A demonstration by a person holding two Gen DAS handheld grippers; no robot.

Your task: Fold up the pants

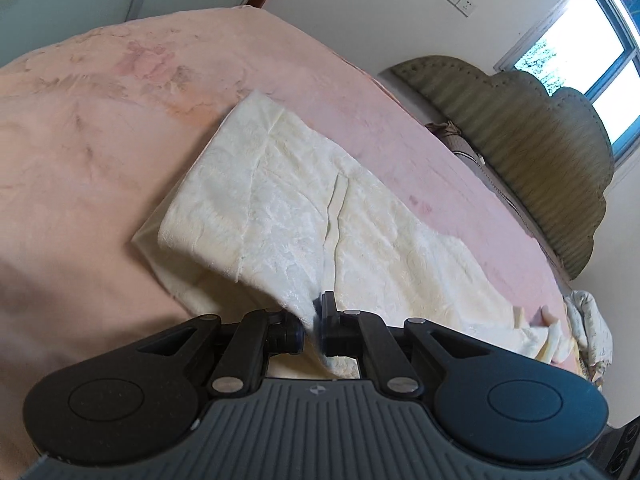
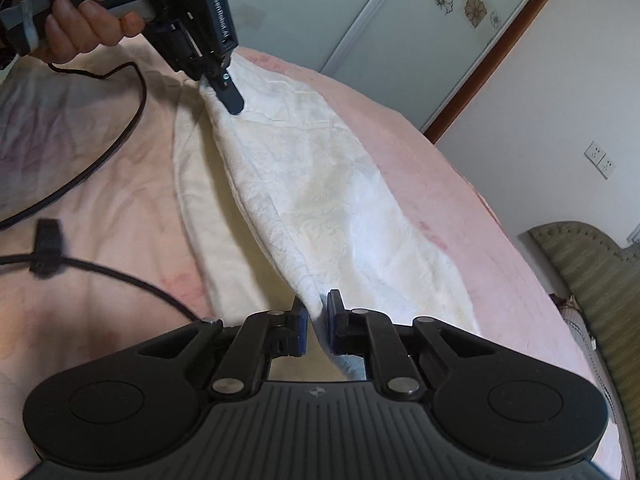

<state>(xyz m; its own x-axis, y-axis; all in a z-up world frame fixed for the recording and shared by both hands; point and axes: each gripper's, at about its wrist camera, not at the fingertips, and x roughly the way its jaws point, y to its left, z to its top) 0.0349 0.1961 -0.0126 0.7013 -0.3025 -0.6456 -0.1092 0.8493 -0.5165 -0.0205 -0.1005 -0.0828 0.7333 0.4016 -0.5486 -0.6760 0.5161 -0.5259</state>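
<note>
1. 2 grippers are at work, each pinching an edge of the cream pants (image 1: 280, 200). The left gripper (image 1: 311, 322) has its fingers pressed together on a fold of cloth that rises between them.
2. The right gripper (image 2: 317, 322) is likewise clamped on the fabric, which runs straight up out of its jaws and away toward the other tool.
3. From the right wrist view, the left gripper (image 2: 224, 80) appears far ahead, held in the person's hand (image 2: 80, 20), biting the opposite end of the garment.
4. The pants hang stretched between the 2 tools, lifted partly off the pink blanket (image 1: 100, 120), with a lower layer lying flat beneath.
5. My guess: 1 lengthwise fold is done, since the legs look stacked into a single long strip; I cannot tell waist from hem.
6. Left to do, as I judge it: carry the held edge over, lay it down, then fold the strip across.
7. 2 black cables (image 2: 120, 128) trail on the blanket, left of the right gripper, and could snag.
</note>
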